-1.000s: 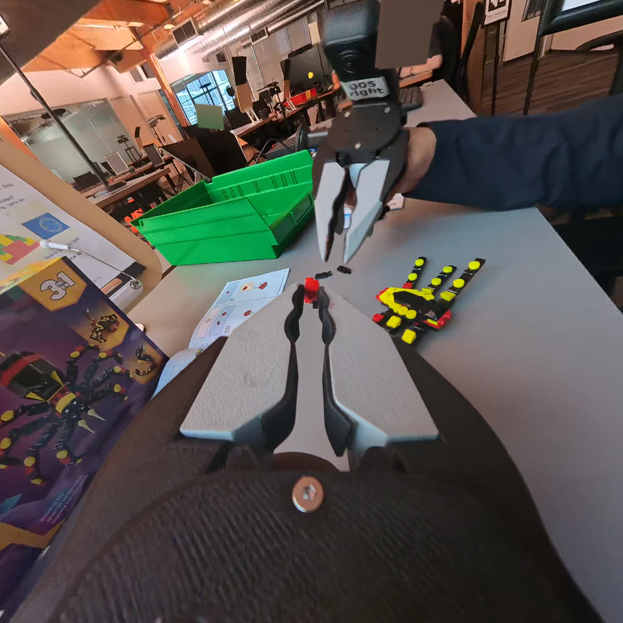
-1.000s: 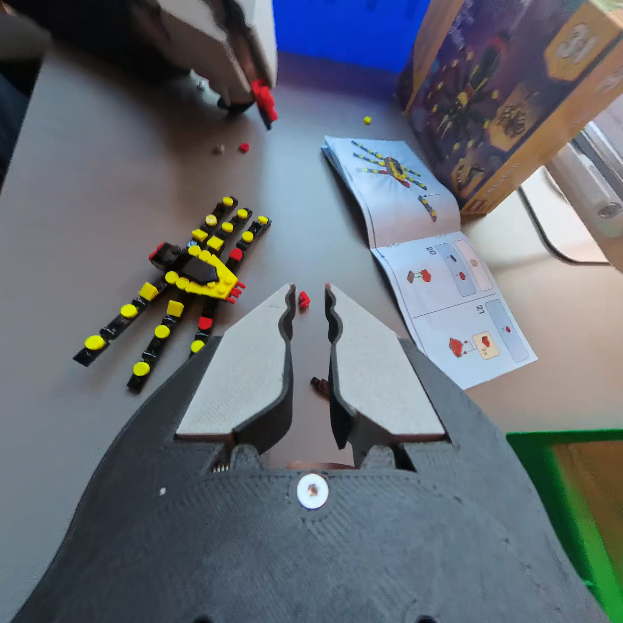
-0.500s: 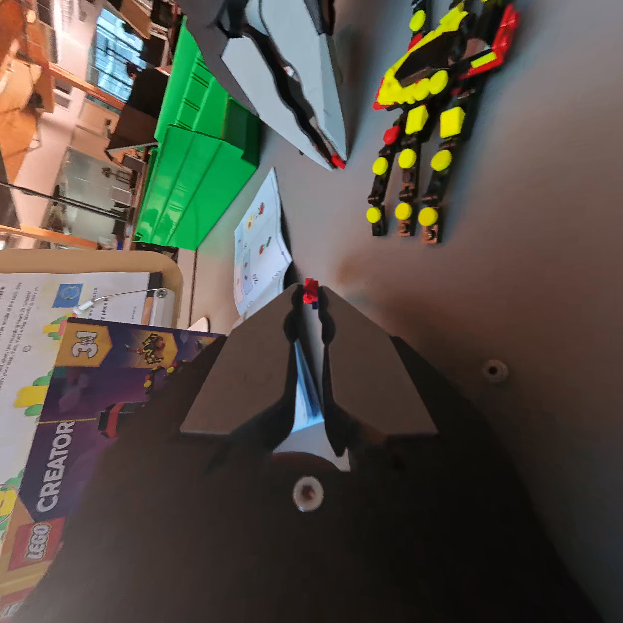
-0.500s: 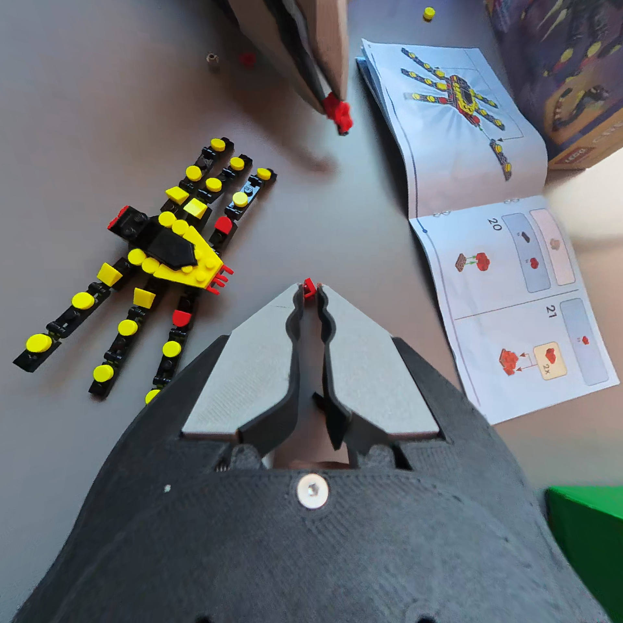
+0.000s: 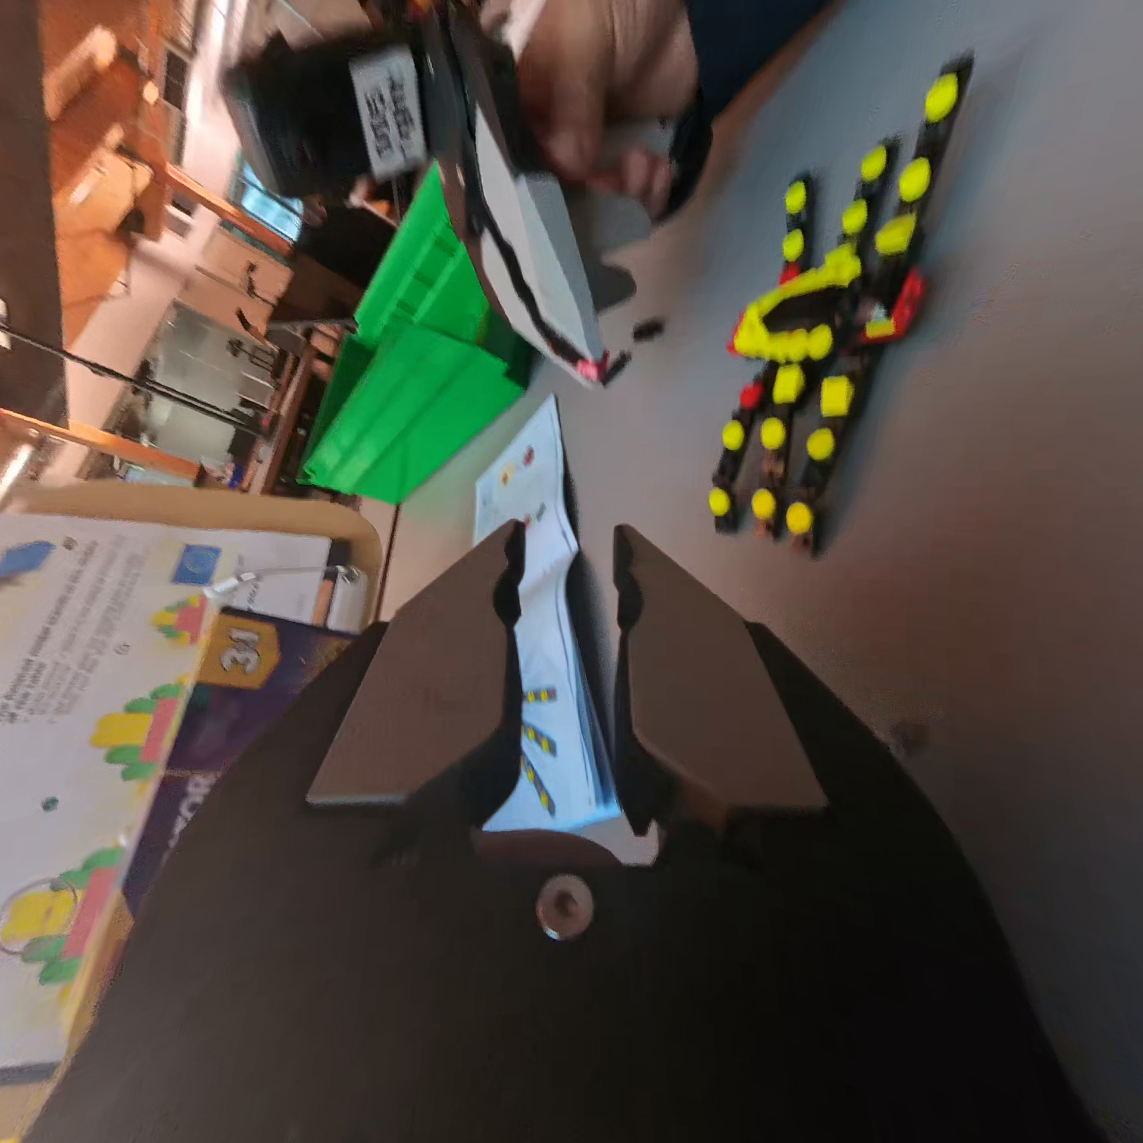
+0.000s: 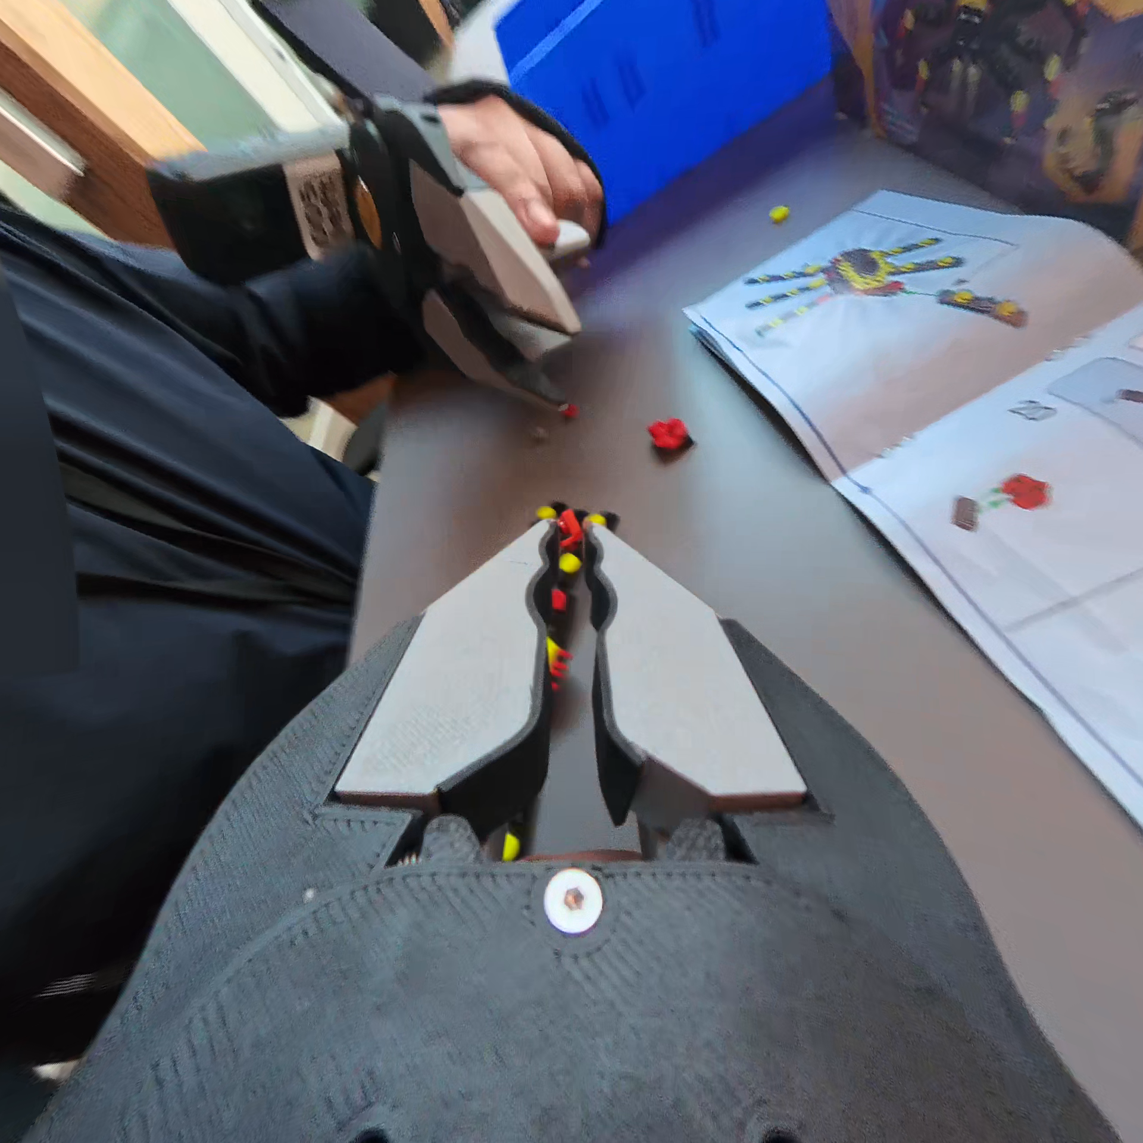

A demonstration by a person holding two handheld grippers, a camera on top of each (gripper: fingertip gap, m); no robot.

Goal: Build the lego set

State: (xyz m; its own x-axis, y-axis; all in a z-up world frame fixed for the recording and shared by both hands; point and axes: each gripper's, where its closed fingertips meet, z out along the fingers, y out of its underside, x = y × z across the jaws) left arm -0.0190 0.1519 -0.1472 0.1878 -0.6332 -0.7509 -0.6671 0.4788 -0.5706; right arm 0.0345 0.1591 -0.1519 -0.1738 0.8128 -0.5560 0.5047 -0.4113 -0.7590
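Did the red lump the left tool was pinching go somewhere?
Yes. The left tool is open, and the red lump lies on the table near the booklet.

bare table (image 6: 773, 618) between booklet (image 6: 928, 383) and spider model (image 5: 804, 346); red piece (image 6: 669, 433) lies there.

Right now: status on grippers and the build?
Left gripper open, empty. Right gripper shut on small red piece, spider model showing behind its fingers. Loose red piece on table beside instruction booklet.
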